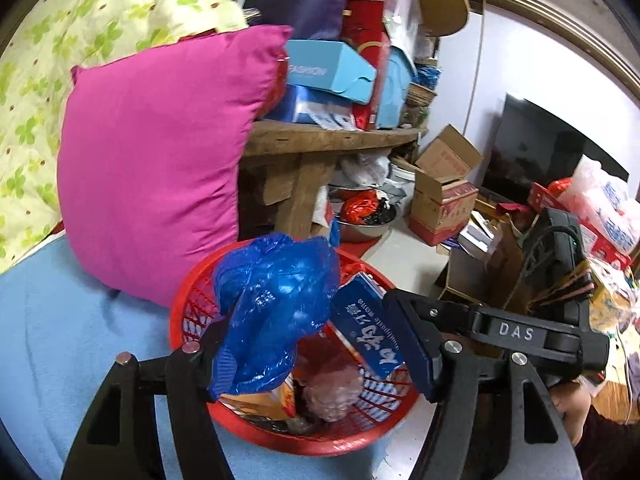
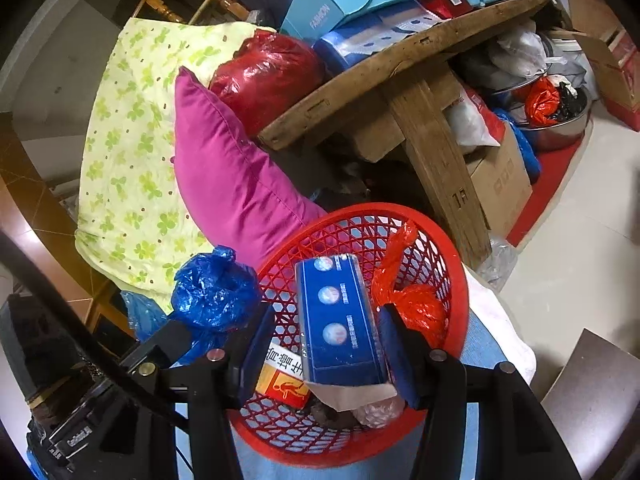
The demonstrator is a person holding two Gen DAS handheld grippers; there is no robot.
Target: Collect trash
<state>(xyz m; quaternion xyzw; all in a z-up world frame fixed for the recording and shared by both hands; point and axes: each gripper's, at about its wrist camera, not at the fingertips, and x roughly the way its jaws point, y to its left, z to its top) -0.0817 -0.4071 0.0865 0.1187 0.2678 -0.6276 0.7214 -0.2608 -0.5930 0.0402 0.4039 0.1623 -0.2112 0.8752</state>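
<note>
Basket [image 2: 460, 276]: red, set at lower centre, trash inside.
Left gripper [image 1: 320, 344]: jaws parted; blue plastic bag [image 1: 272, 304] draped on the left one.
Right gripper [image 2: 326, 348]: jaws apart around a blue carton [image 2: 340, 320], contact unclear.
Right view only: red bag [image 2: 412, 300] shown in the basket.
Surroundings: pink cushion [image 1: 160, 160] and cluttered wooden bench [image 1: 320, 140] crowded behind.

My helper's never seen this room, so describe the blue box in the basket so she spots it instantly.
Find the red mesh basket beside the magenta pillow. Leaning inside it is the blue box, a long flat carton. Unlike the crumpled blue bag, it is rigid, with three round pictures.
</note>
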